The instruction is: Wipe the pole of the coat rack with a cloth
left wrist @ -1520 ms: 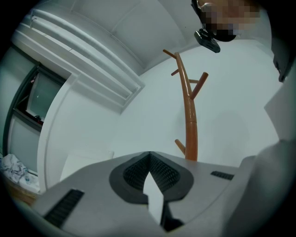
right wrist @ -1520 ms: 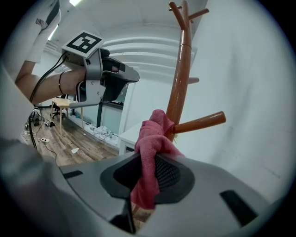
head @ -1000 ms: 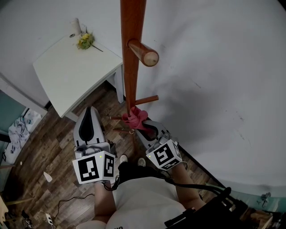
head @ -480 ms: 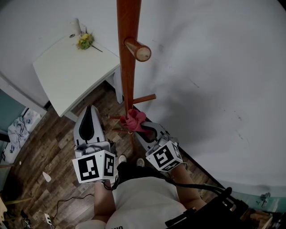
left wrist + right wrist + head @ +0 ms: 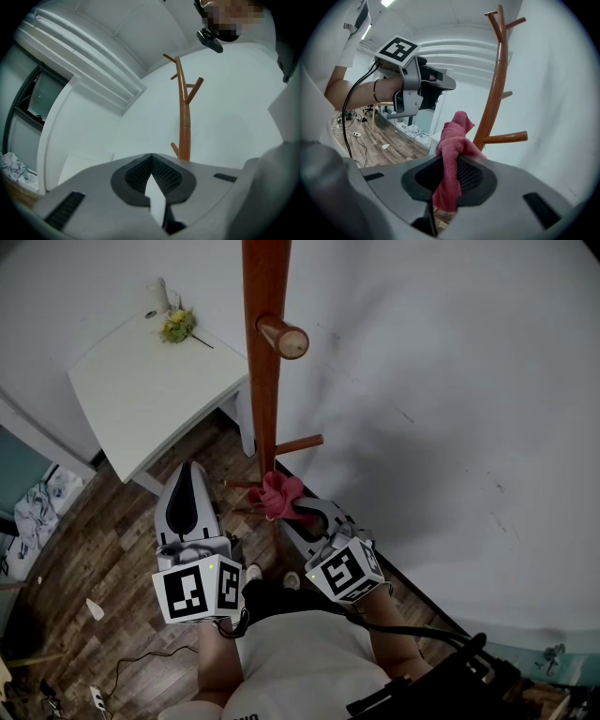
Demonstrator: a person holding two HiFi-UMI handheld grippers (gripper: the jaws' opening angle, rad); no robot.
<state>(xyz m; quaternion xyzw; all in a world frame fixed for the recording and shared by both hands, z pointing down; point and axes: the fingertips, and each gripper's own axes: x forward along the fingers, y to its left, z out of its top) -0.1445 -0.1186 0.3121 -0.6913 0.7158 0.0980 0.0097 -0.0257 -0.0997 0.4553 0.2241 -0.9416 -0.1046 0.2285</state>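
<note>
Low on the pole [image 5: 265,352], right gripper [image 5: 292,506] clamps the cloth [image 5: 279,491], now slightly lower (wipe stroke progressing); left gripper [image 5: 190,469] closed, empty.

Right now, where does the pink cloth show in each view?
Head view: pink cloth centre, low against the coat rack pole.
Left gripper view: not in it.
Right gripper view: centre, pinched in the right claw.
Shared landmark: the coat rack pole, in all three views.
</note>
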